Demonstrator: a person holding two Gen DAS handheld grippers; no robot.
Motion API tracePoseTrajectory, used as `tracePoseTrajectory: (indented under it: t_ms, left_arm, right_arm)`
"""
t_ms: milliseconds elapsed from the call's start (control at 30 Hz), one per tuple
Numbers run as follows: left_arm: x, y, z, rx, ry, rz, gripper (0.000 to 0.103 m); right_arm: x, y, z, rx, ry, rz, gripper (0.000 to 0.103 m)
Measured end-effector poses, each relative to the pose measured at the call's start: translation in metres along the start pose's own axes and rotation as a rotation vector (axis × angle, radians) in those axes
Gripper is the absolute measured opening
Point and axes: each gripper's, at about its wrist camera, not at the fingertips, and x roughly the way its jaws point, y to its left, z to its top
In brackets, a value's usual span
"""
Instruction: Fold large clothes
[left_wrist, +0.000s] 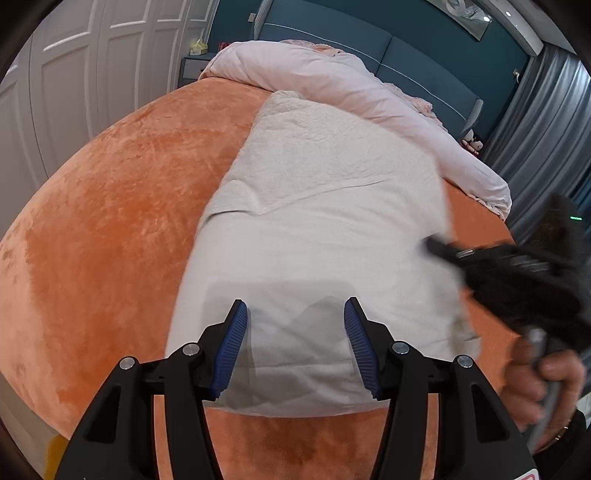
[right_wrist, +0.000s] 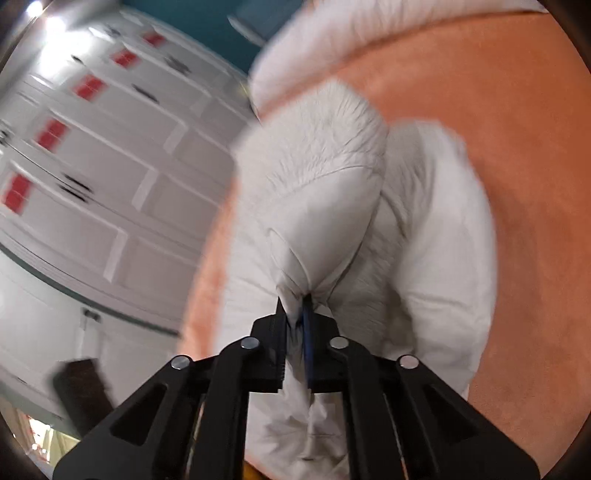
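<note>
One off-white garment (left_wrist: 325, 236), smooth on its outer face and fleecy on the lining turned up at its far end, lies partly folded on an orange plush bed cover (left_wrist: 110, 221), its near edge close to the bed's front. In the left wrist view the left gripper (left_wrist: 295, 314) hangs over that near edge with its two blue-padded jaws spread apart, the cloth seen between them but neither pad pressing on it. At the right of the same view the right gripper (left_wrist: 436, 247), motion-blurred, reaches onto the garment's right side, carried by a hand (left_wrist: 543, 387) that wears a bracelet. In the right wrist view the right gripper (right_wrist: 295, 317) has its jaws clenched on a bunched fold of the garment (right_wrist: 332, 184), which rises in pleats from the pinch point; this view is blurred. Beyond the garment, one pale pink duvet (left_wrist: 351, 92) lies heaped across the head of the bed, just past the fleecy end, before a teal padded headboard (left_wrist: 406, 51). White panelled wardrobe doors (left_wrist: 92, 55) line the left side of the room; in the right wrist view they carry several red patches, too blurred to count. One bedside cabinet (left_wrist: 194, 68) stands at the bed's far left corner, and grey curtains (left_wrist: 535, 122) hang at the right.
</note>
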Motion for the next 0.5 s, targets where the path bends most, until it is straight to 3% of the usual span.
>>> tracePoseTrajectory:
  t_ms: [67,100,167,300,500]
  left_arm:
    - [0.004,-0.002,-0.004,0.008,0.005,0.004,0.054]
    - [0.009,-0.004,-0.006,0.022,0.009,0.017,0.054]
    - [0.019,-0.014,-0.012,0.069,0.022,0.044,0.054]
    - [0.027,-0.027,-0.021,0.143,0.017,0.134,0.057]
    - [0.021,-0.016,-0.021,0.079,0.021,0.110,0.057]
  right_arm:
    - [-0.016,0.001,-0.003,-0.043,-0.056,-0.078,0.004]
    - [-0.010,-0.009,-0.006,-0.053,-0.050,-0.158,0.004]
    - [0.019,-0.036,-0.016,-0.062,0.028,-0.272,0.007]
    - [0.024,-0.046,-0.017,0.011,0.021,-0.257,0.010]
    - [-0.046,-0.031,-0.037,-0.080,-0.098,-0.264,0.015]
